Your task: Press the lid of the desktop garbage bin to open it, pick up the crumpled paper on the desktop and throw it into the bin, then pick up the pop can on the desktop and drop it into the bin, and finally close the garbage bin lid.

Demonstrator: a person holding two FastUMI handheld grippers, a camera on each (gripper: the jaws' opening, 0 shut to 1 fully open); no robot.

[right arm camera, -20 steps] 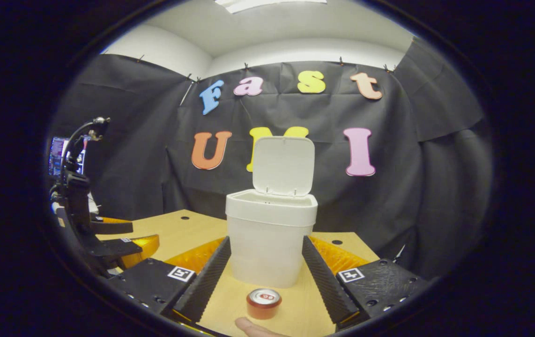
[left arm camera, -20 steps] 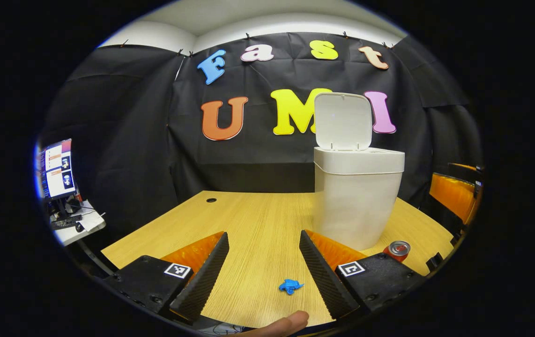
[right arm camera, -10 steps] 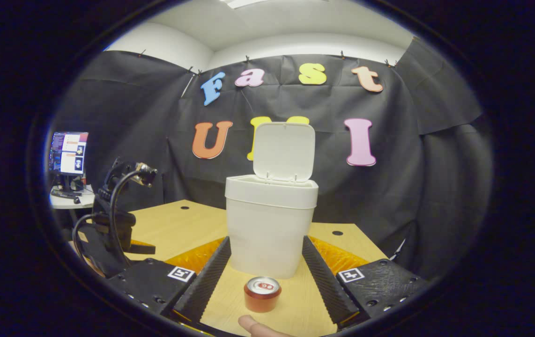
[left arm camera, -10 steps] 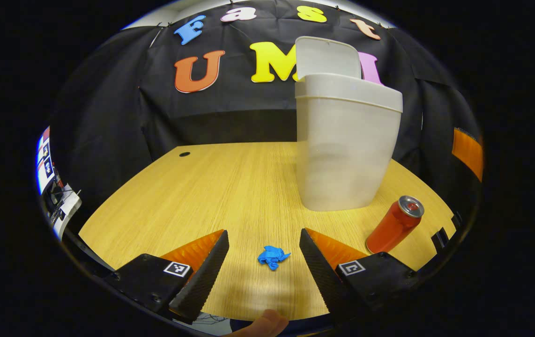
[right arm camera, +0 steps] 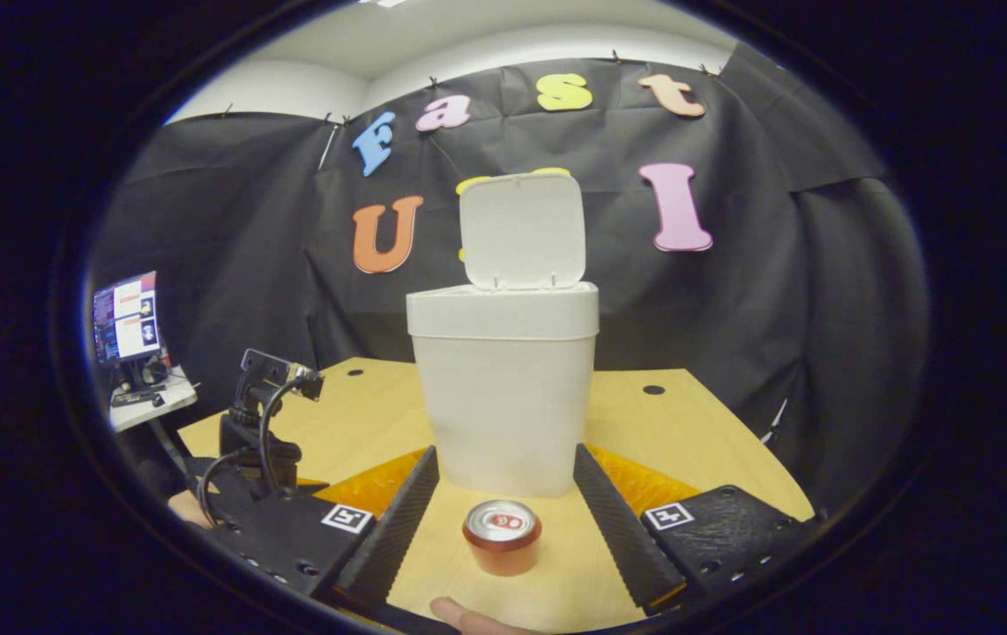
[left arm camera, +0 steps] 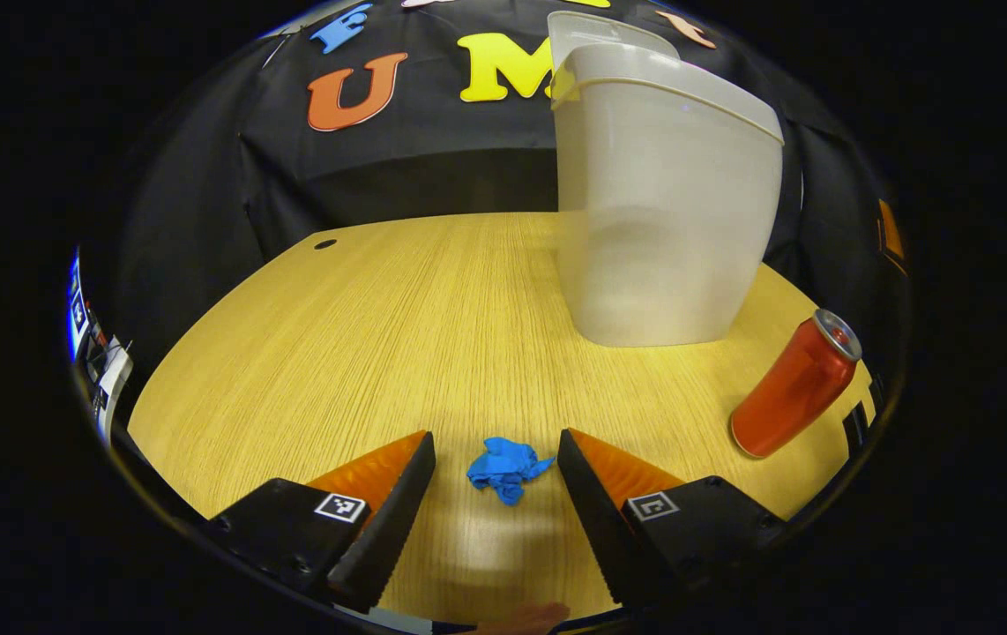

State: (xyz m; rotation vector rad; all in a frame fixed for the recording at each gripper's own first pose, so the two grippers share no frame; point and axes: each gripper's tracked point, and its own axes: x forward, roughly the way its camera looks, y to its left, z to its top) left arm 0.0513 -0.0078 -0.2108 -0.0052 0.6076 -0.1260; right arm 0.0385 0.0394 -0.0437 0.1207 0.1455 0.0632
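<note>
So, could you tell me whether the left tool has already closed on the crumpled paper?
No, the left tool is open, with the crumpled paper lying untouched between its fingers.

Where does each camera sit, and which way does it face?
Left gripper view: rides on the left hand-held gripper, low over the wooden table, facing the blue crumpled paper between its open fingers.
Right gripper view: rides on the right hand-held gripper, facing the red pop can; a fingertip shows below.
Shared: the white garbage bin with its lid open, the can, the table.
</note>
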